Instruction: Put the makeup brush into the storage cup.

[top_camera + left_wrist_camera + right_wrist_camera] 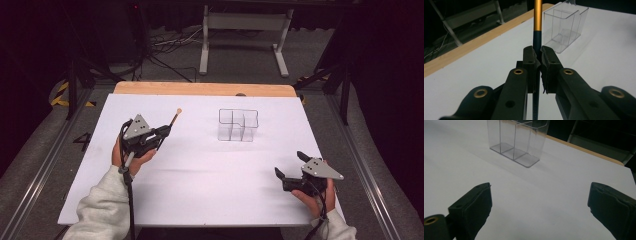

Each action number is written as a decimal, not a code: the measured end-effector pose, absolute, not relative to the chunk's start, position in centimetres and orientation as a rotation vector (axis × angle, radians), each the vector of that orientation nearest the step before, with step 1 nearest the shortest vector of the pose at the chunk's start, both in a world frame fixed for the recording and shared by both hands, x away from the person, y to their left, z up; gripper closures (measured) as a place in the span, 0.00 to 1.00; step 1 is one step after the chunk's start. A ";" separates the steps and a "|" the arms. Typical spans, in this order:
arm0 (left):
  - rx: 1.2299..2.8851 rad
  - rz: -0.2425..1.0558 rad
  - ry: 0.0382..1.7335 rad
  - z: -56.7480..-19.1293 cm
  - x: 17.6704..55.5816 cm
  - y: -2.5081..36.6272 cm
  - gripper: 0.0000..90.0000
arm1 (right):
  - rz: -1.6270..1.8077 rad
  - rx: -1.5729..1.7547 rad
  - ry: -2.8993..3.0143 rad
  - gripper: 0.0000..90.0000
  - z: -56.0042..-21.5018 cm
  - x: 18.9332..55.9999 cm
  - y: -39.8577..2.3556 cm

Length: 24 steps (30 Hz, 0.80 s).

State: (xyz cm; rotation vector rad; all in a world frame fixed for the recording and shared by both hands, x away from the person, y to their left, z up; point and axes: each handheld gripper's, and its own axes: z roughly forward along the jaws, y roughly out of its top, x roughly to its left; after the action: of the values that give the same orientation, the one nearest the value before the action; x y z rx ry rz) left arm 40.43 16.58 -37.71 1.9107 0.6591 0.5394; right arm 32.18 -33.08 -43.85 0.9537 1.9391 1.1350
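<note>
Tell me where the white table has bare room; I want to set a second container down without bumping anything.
The widest free patch lies mid-table, bordered by the left gripper holding the brush, the clear organizer and the open right gripper. The strip between organizer and wooden edge is also bare. It is tightest around each hand.

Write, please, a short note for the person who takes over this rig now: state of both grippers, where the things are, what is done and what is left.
Left gripper: shut on the thin dark stick with a gold band and a small round tan tip, held at its dark part above the white table sheet.
Right gripper: open, holding nothing, low over the sheet's near right part.
Clear plastic organizer box with compartments: upright, looks empty, mid-table, apart from both grippers.
Done: stick grasped.
Left, probably: carry the stick to the box and put it into a compartment.
</note>
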 end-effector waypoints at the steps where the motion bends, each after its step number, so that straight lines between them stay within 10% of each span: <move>1: 1.904 0.535 0.660 -37.7 40.5 16.5 0.92 | 1.139 0.954 1.939 0.07 -43.9 32.2 -33.1; 24: 1.777 0.506 0.531 -36.9 41.6 12.5 0.92 | 1.141 0.953 1.937 0.07 -43.9 32.2 -33.2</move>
State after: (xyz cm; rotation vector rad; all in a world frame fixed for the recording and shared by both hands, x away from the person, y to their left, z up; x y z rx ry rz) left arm 41.65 12.47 -36.85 1.7773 0.5307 0.5063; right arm 32.21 -33.17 -43.85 0.9529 1.9368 1.1413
